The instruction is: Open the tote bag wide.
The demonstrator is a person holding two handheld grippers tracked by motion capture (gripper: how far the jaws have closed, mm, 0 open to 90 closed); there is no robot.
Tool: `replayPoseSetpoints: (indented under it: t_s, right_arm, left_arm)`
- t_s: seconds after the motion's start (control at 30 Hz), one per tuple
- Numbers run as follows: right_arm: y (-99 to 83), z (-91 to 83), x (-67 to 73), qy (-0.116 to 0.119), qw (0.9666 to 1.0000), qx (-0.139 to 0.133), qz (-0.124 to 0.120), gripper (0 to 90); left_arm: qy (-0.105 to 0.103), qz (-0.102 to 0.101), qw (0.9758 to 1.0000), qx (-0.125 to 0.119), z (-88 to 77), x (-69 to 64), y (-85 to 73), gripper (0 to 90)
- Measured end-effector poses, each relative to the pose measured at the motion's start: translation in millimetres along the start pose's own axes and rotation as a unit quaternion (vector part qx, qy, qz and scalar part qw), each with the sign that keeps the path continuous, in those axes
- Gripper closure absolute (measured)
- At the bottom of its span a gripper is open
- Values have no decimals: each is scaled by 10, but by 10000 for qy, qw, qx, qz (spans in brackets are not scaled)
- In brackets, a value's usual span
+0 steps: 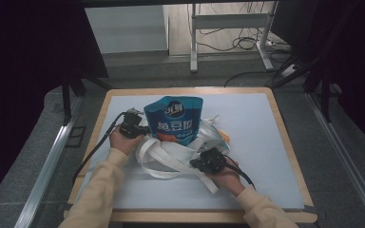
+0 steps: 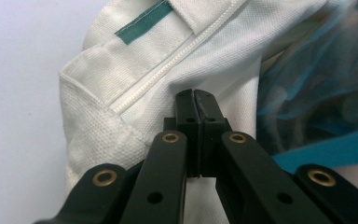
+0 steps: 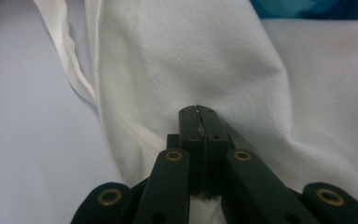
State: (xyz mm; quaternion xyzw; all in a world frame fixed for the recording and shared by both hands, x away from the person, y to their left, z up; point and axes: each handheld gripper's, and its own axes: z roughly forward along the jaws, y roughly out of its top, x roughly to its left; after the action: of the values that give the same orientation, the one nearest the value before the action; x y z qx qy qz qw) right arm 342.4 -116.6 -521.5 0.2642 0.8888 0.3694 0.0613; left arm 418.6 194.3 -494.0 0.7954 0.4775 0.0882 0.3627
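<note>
white bag (image 1: 171, 154), pinched between both tongs

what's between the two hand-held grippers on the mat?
High view: the white bag's fabric and looped straps span from the left hand-held gripper to the right hand-held gripper. The blue pouch stands just behind.

A wooden-edged table (image 1: 285, 137) bears a pale mat (image 1: 256, 142) (cables (image 1: 240, 42) trail on the floor beyond).
</note>
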Motion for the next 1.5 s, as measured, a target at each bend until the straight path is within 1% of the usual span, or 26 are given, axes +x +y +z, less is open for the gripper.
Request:
replayPoseSetpoints:
  t_s: [0.1,0.2,0.23,0.27,0.3,0.37,0.4,0.47,0.53,0.63,0.7,0.77,0.8,0.83,0.9,0.93,0.97,1.0,1.03,1.07,1.13,1.17,1.23,1.27,1.4,1.5]
  right_arm:
    - [-1,1,1,-2,10000,-1,4,892]
    - [14,-44,-3,11,9999,-111,24,891]
    - [48,-115,1,-14,9997,-245,26,891]
    - [74,-170,2,-43,9994,-343,10,891]
    - [74,-170,2,-43,9994,-343,10,891]
    - [139,-298,-8,-111,9985,-535,-42,891]
    - [174,-370,-20,-168,9979,-621,-29,891]
    - [243,-504,-76,-300,9965,-783,-10,891]
    - [323,-633,-182,-482,9945,-923,85,891]
    - [430,-700,-359,-660,9931,-942,225,891]
    - [501,-673,-487,-723,9933,-852,286,891]
    - [562,-602,-604,-713,9940,-726,413,891]
    - [582,-564,-643,-734,9943,-649,422,891]
    - [593,-534,-666,-750,9945,-599,426,891]
    - [602,-441,-714,-818,9949,-401,426,891]
    - [600,-410,-725,-850,9949,-334,434,891]
    - [589,-360,-751,-905,9947,-226,421,891]
    - [580,-333,-773,-942,9945,-199,407,891]
    - [564,-301,-811,-984,9939,-132,470,891]
    - [554,-286,-842,-1002,9937,-133,488,891]
    - [537,-267,-899,-1013,9925,-153,673,891]
    - [534,-261,-922,-1010,9922,-156,711,891]
    - [540,-238,-947,-1085,9916,-113,696,891]
    - [550,-207,-963,-1144,9913,-64,653,892]
    - [552,-170,-987,-1191,9905,-57,688,892]
    - [543,-155,-1025,-1182,9902,-80,739,892]
  left_arm:
    - [-35,-19,10000,-64,-13,-1,-11,900]
    - [-91,59,9997,-223,-121,-35,-39,900]
    - [-108,108,9995,-274,-160,-43,-48,900]
    - [-121,73,9991,-388,-206,-67,-61,900]
    - [-156,85,9989,-440,-256,-83,-75,900]
    - [-192,148,9985,-489,-339,-113,-108,900]
    - [-215,165,9985,-484,-367,-131,-126,900]
    - [-251,243,9984,-451,-403,-169,-171,900]
    - [-285,298,9983,-411,-424,-194,-218,900]
    - [-364,289,9982,-389,-424,-217,-270,900]
    - [-377,246,9984,-343,-391,-223,-298,900]
    - [-410,216,9985,-290,-346,-219,-319,900]
    - [-423,210,9985,-279,-333,-219,-325,900]
    - [-432,212,9985,-264,-319,-221,-336,900]
    - [-489,205,9983,-252,-313,-219,-354,900]
    - [-545,188,9980,-260,-311,-223,-371,900]
    - [-557,189,9979,-260,-310,-228,-384,900]
    - [-577,202,9979,-234,-307,-242,-406,900]
    - [-572,212,9979,-219,-304,-251,-419,900]
    - [-564,237,9979,-202,-298,-263,-436,900]
    - [-565,288,9979,-147,-290,-277,-465,900]
    - [-560,287,9979,-125,-288,-282,-480,900]
    - [-563,306,9979,-99,-286,-282,-507,900]
    - [-561,284,9980,-87,-286,-282,-521,900]
    - [-538,304,9981,-17,-256,-291,-574,900]
    - [-532,314,9981,6,-246,-299,-594,900]
